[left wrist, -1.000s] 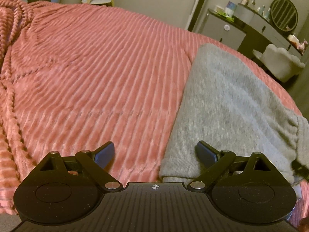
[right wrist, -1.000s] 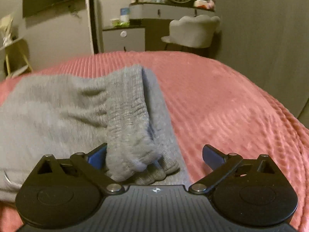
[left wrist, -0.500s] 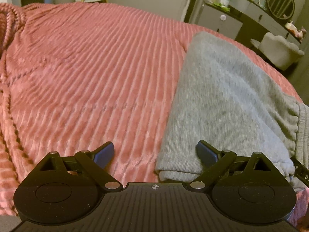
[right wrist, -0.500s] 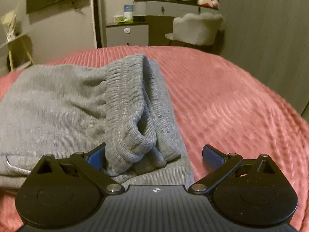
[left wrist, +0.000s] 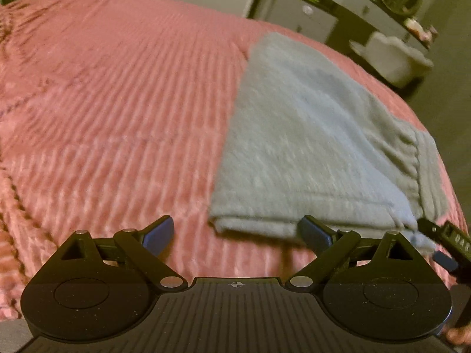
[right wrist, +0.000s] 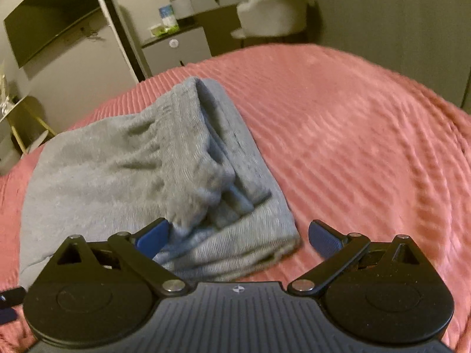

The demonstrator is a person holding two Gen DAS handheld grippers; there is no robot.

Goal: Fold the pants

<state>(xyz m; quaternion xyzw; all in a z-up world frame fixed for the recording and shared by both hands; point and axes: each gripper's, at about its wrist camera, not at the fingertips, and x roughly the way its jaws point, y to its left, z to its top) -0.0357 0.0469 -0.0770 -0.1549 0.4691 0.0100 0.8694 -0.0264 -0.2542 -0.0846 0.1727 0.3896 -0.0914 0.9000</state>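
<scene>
On ribbed pink blanket [left wrist: 117, 103], folded grey knit pants [left wrist: 309, 147], elastic waistband [right wrist: 182, 153] bunched

A big bed [left wrist: 117, 94] fills both views, and it is covered by a pink blanket [right wrist: 353, 135] with soft raised stripes running all across it. The gray pants [left wrist: 309, 153] lie right on the blanket, folded into a flat pile with a thick folded edge at the near side. In the right wrist view the stretchy ribbed waistband [right wrist: 188, 158] sits on top of the pile, bunched up and a bit open, and pink blanket shows all around the pants.
</scene>
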